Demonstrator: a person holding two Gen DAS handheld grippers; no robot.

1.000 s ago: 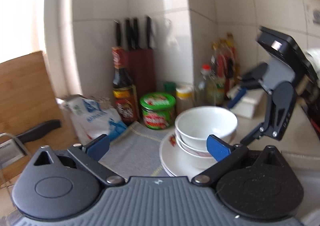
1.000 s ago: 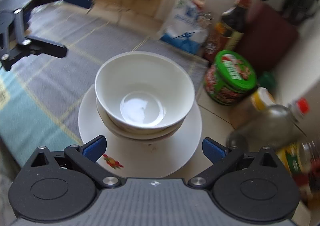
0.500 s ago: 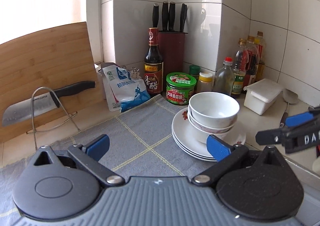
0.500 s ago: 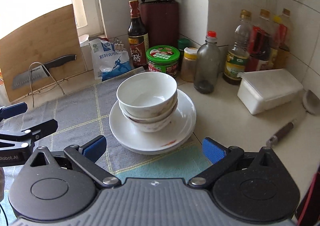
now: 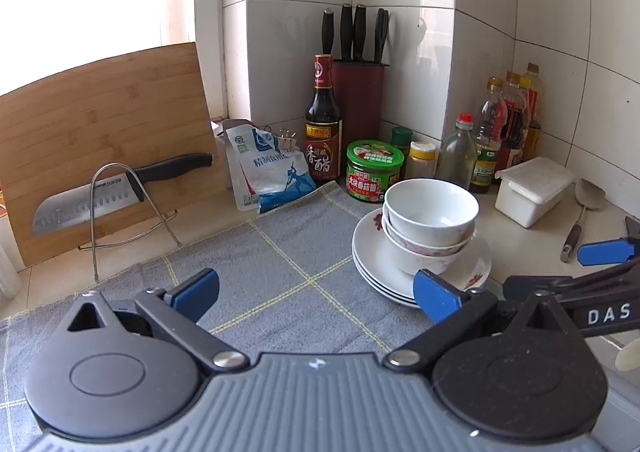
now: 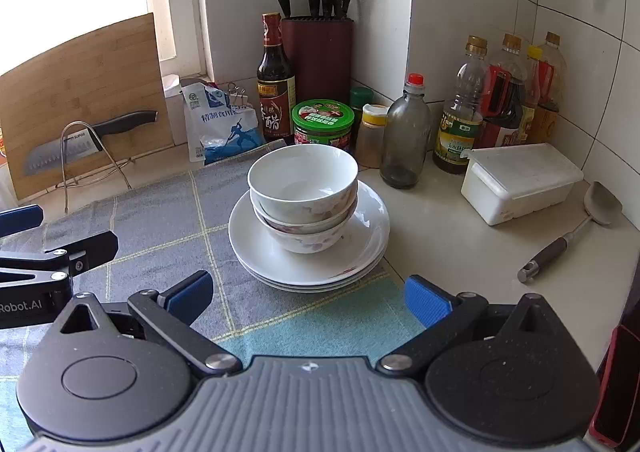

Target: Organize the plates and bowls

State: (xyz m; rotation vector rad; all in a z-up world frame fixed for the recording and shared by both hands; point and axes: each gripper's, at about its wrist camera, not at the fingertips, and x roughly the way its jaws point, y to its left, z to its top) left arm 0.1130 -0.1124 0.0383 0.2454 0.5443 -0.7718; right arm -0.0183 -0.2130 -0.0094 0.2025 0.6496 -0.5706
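On the tiled kitchen counter, the bowls (image 6: 303,196) sat nested on stacked plates (image 6: 309,248) atop the grey cloth (image 6: 160,220); we held both grippers, left gripper (image 5: 316,292) and right gripper (image 6: 308,294), spread apart, empty, well short of them.

Left gripper (image 5: 316,294): black linkage arms on two round black hubs, grey ribbed housing between them, blue pads on both fingers (image 5: 195,290), silver pivot screws at the arm joints. Seen beside the stack of plates (image 6: 308,252), its side reads "Robot.AI" in white.

Right gripper (image 6: 308,298): same build, black arms, grey ribbed housing, blue pads, silver screws. Its side, right of the plates in the left view, shows white letters "DAS".
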